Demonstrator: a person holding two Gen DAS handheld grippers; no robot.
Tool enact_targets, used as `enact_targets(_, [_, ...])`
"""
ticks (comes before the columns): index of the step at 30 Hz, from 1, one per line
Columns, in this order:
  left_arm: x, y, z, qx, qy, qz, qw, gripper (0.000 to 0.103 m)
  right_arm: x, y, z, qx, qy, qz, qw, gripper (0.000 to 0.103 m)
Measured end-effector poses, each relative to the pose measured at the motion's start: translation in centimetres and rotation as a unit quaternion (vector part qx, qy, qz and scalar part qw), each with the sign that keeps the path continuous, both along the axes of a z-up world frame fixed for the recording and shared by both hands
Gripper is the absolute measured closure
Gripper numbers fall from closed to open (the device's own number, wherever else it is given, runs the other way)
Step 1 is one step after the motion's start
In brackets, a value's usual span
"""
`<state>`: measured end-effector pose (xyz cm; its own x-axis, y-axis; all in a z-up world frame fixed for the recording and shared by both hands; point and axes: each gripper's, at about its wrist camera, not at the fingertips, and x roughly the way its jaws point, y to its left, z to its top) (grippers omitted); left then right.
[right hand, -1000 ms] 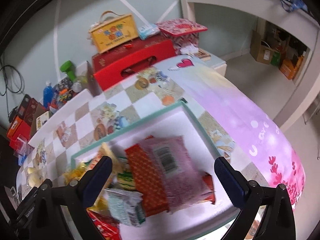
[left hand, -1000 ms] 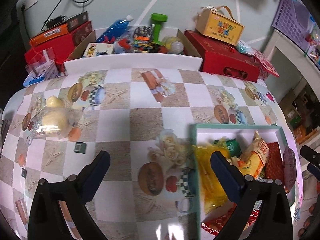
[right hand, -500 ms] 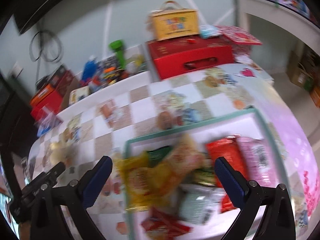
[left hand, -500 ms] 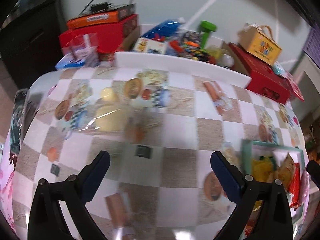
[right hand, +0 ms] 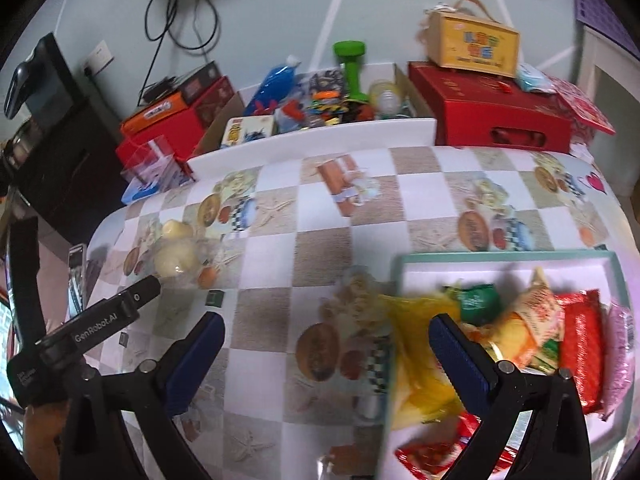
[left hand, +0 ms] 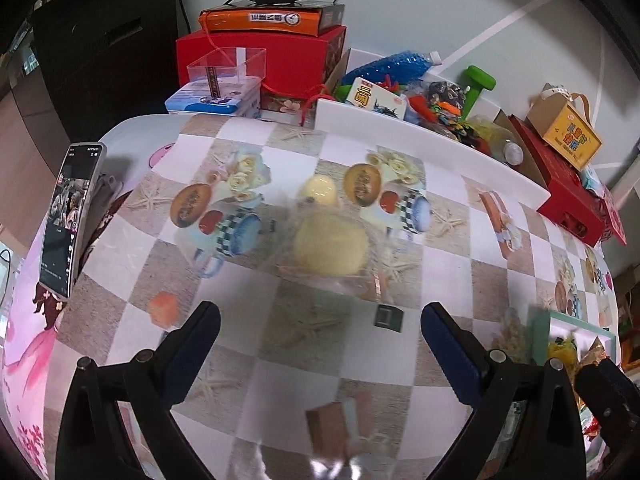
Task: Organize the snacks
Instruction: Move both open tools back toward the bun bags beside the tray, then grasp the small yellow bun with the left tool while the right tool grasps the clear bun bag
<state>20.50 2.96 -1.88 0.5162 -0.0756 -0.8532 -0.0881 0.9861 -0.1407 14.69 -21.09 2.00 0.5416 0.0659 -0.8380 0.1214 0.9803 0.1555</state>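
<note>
A clear bag of pale yellow buns (left hand: pixel 330 242) lies on the checked tablecloth, just ahead of my left gripper (left hand: pixel 320 320), which is open and empty. The same bun bag (right hand: pixel 176 254) appears at the left in the right wrist view, with the left gripper's tip (right hand: pixel 140 294) close beside it. My right gripper (right hand: pixel 326 330) is open and empty above the left edge of the teal-rimmed white tray (right hand: pixel 500 258). The tray holds several snack packets: yellow (right hand: pixel 420 344), green (right hand: pixel 478 298), red (right hand: pixel 580 344), pink (right hand: pixel 622 344).
A white box of toys and bottles (right hand: pixel 312 138) stands along the table's far edge, red boxes (right hand: pixel 492 114) and a yellow carton (right hand: pixel 474 46) beside it. A phone (left hand: pixel 70 220) leans at the table's left edge. A clear plastic box (left hand: pixel 226 66) sits at the back left.
Both grippers have swung left. The left one now faces the bun bag straight on and closer; the right one has moved from over the tray's middle to its left edge. Both stay open.
</note>
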Motion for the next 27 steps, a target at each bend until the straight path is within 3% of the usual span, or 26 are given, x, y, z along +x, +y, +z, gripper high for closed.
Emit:
enact_targets(16, [1.8,6.0,-0.2,-0.022,-0.033,0.020,0.9990,0.003,5.0,5.9,-2.6,0.004,0.011,0.046,0.999,0.000])
enact_targets(22, [2.8,7.7,-0.1,0.013,-0.046,0.002,0.9989,0.003,7.5,9.0,-3.1,0.001,0.009,0.065,0.998,0.000])
enact_targets(27, [4.4,10.2,-0.6,-0.035,-0.048,-0.010,0.9982,0.003,9.3,12.1,-3.9,-0.008,0.004,0.080,0.997,0.000])
